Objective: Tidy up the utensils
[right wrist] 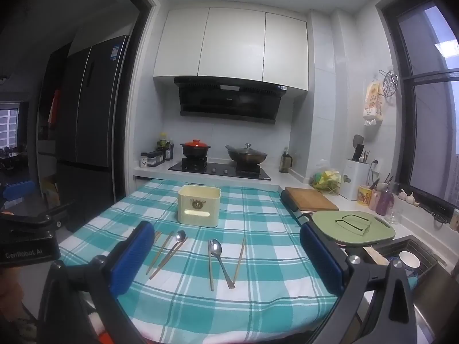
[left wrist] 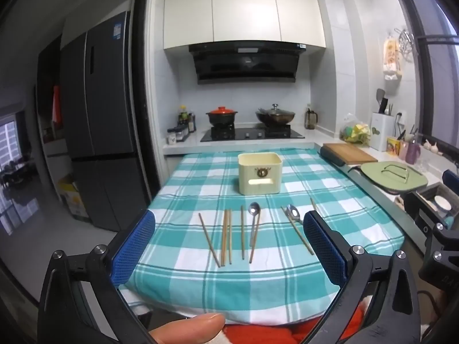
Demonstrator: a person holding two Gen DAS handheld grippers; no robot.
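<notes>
A kitchen counter covered with a teal and white checked cloth (left wrist: 178,281) fills the lower half of both wrist views. Toward the back of the cloth stands a cream utensil holder (left wrist: 260,173), open at the top, upright and apparently empty as far as can be seen.

In front of it, nearer the camera, the utensils lie flat on the cloth in a loose row. On the left are several wooden chopsticks (left wrist: 226,239), roughly parallel, pointing toward the holder. Near the middle lies a metal spoon (left wrist: 254,220), bowl toward the holder, its handle touching or crossing one chopstick. To the right lies a second metal spoon (right wrist: 219,258) between two more chopsticks.

The left tongs (left wrist: 229,248) and the right tongs (right wrist: 226,256) are both spread wide apart, holding nothing, raised above the near edge of the cloth.

Judging by looks, everything here is light and stiff. The chopsticks are thin and may roll or slip; pinching one near mid-length should keep it balanced. The spoons look smooth and slippery, so the narrow handle, clear of the bowl, seems the safest hold.
</notes>
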